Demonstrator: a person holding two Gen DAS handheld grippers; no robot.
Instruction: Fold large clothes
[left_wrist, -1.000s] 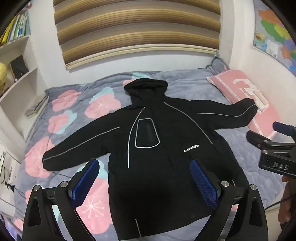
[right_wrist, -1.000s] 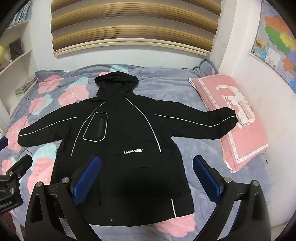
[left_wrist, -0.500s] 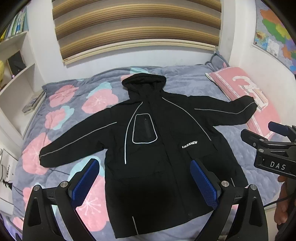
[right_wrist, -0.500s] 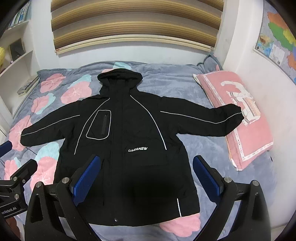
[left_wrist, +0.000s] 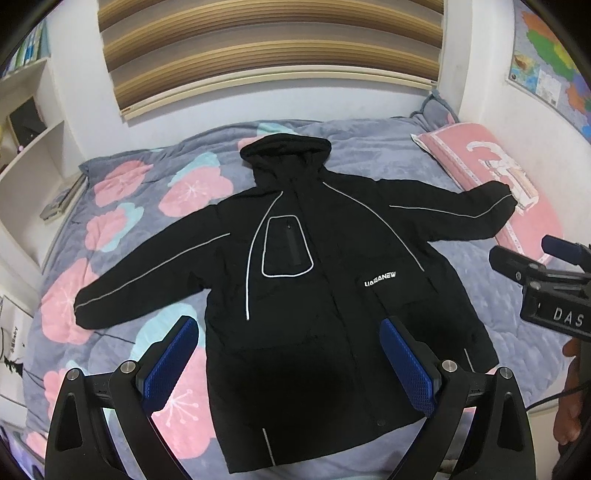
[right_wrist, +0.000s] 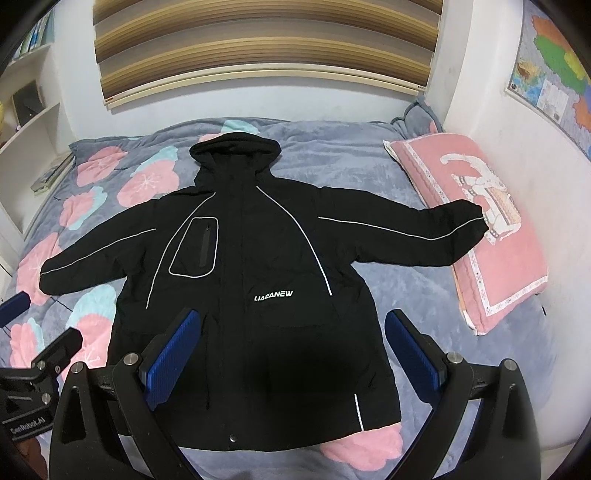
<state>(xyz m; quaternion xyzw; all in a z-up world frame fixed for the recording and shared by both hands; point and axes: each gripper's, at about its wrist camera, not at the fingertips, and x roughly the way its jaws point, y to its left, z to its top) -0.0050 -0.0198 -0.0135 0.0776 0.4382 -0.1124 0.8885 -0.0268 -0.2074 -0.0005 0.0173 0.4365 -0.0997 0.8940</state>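
Observation:
A large black hooded jacket (left_wrist: 317, 288) (right_wrist: 255, 280) with thin white piping lies flat and face up on the bed, hood toward the wall, both sleeves spread out sideways. My left gripper (left_wrist: 290, 354) hovers open above the jacket's lower hem, nothing between its blue pads. My right gripper (right_wrist: 291, 350) is likewise open over the hem, and it also shows at the right edge of the left wrist view (left_wrist: 546, 280). The left gripper appears at the lower left of the right wrist view (right_wrist: 33, 350). Neither gripper touches the cloth.
The bed carries a grey quilt (left_wrist: 122, 229) with pink and teal flowers. A pink pillow (right_wrist: 487, 221) lies at the right, under the jacket's right cuff. White shelves (left_wrist: 26, 147) stand left, a slatted blind (right_wrist: 258, 40) behind, a map (right_wrist: 546, 66) on the right wall.
Both views have shifted slightly: the jacket sits a little lower and to the right in the right wrist view and a little higher in the left. Both grippers stay open; the jacket has not moved.

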